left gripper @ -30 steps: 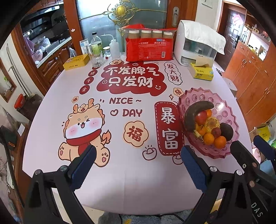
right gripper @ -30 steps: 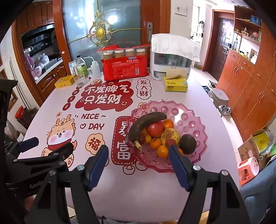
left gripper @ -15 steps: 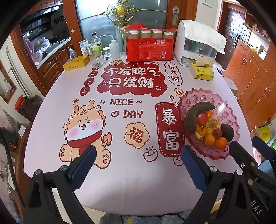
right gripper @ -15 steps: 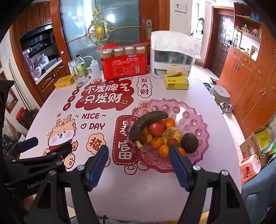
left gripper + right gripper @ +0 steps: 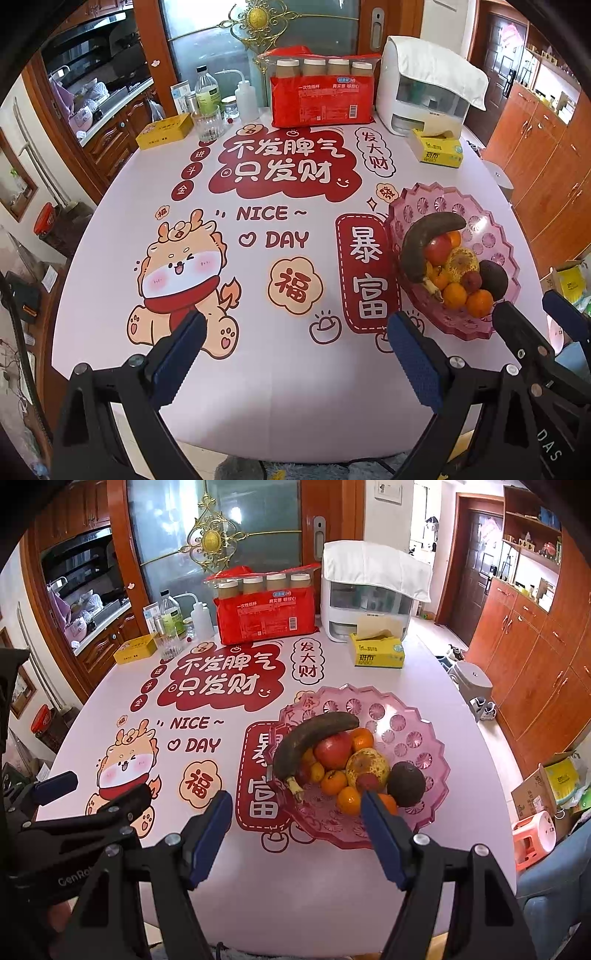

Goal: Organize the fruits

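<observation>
A pink scalloped fruit bowl (image 5: pixel 413 716) stands on the right side of the table; it also shows in the left wrist view (image 5: pixel 424 201). It holds a dark overripe banana (image 5: pixel 314 734), a red apple (image 5: pixel 332 749), a yellow spotted fruit (image 5: pixel 367 764), a dark avocado (image 5: pixel 406 782) and several small oranges (image 5: pixel 334 782). My right gripper (image 5: pixel 295 823) is open and empty, just short of the bowl's near rim. My left gripper (image 5: pixel 295 347) is open and empty above the table's front edge, left of the bowl. The right gripper's fingers (image 5: pixel 517 328) show beside the bowl.
At the back stand a red pack of cups (image 5: pixel 264 616), a white appliance (image 5: pixel 369 594), a yellow tissue box (image 5: pixel 376 653), bottles and a glass (image 5: pixel 171 627), and a yellow box (image 5: pixel 135 650). The tablecloth (image 5: pixel 258 206) bears red printed designs.
Both grippers have moved slightly forward towards the table and the bowl. Both stay open; nothing was taken hold of.
</observation>
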